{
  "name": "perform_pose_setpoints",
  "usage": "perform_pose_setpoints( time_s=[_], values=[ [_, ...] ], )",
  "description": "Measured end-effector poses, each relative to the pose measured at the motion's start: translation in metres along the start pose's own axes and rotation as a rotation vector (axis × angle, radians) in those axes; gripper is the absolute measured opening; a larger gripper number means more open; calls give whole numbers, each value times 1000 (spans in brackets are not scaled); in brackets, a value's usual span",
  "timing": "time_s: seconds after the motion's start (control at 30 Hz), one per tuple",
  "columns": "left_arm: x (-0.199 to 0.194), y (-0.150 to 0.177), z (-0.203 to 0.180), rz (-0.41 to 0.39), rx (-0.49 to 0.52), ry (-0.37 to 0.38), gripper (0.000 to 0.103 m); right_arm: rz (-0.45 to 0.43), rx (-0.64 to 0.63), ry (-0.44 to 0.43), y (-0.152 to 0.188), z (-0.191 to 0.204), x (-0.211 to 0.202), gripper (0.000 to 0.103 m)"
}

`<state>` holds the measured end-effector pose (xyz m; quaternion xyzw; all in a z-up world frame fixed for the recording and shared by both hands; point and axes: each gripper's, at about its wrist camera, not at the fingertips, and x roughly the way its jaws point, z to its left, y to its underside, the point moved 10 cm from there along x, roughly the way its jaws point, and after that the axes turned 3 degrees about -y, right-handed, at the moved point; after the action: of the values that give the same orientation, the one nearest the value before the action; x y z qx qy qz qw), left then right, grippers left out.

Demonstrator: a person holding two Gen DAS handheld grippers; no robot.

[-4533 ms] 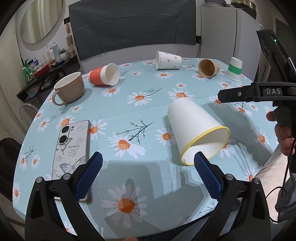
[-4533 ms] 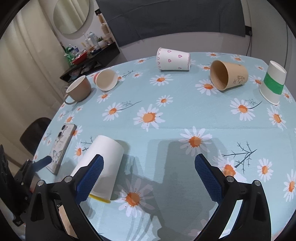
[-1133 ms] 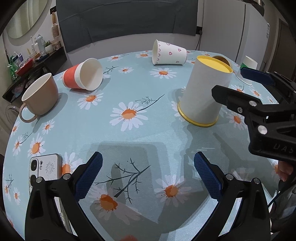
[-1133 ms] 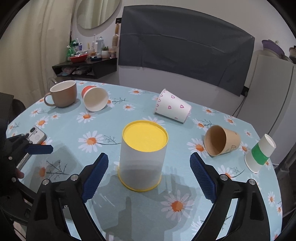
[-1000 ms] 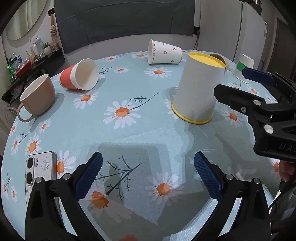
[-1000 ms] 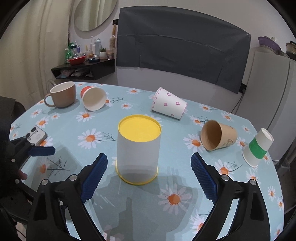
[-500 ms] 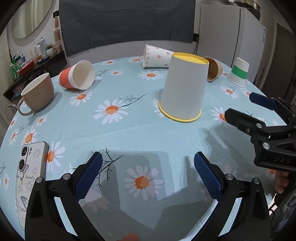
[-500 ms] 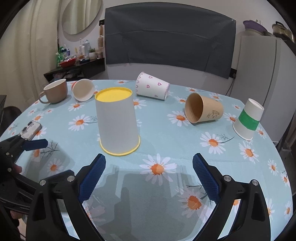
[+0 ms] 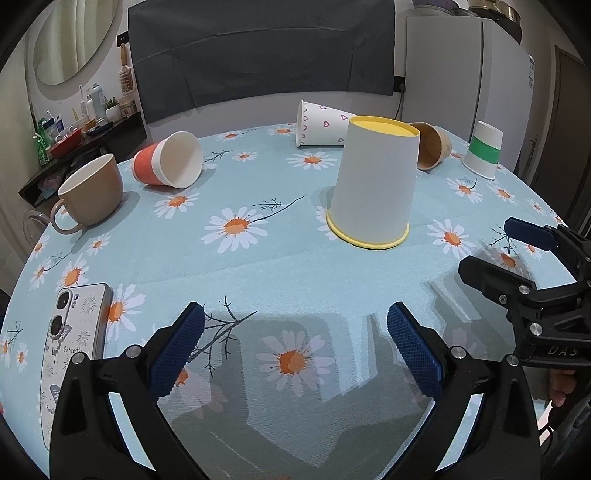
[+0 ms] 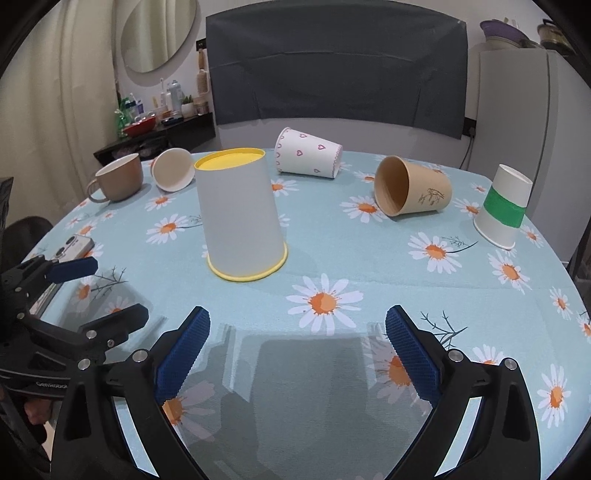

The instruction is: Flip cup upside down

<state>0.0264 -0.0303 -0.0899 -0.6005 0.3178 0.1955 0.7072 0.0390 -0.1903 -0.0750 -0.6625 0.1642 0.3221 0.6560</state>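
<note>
Round table in daisy-print blue cloth (image 10: 369,295), dark wall panel (image 10: 332,66), oval mirror (image 10: 159,33), cluttered black shelf (image 10: 173,129), white fridge (image 9: 461,74)

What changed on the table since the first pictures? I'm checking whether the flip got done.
The yellow-rimmed cup went from lying on its side to standing rim-down, freed. Both tools, left and right, have backed off, open. The other cups, mug and phone stayed put.
</note>
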Motion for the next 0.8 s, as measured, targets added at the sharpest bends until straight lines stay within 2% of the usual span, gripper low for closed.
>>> perform_pose_setpoints(
  time_s=[0.8],
  values=[
    [-2, 0, 5, -4, -38, 25, 97, -9, 29, -5, -1, -3, -1, 92]
  ],
)
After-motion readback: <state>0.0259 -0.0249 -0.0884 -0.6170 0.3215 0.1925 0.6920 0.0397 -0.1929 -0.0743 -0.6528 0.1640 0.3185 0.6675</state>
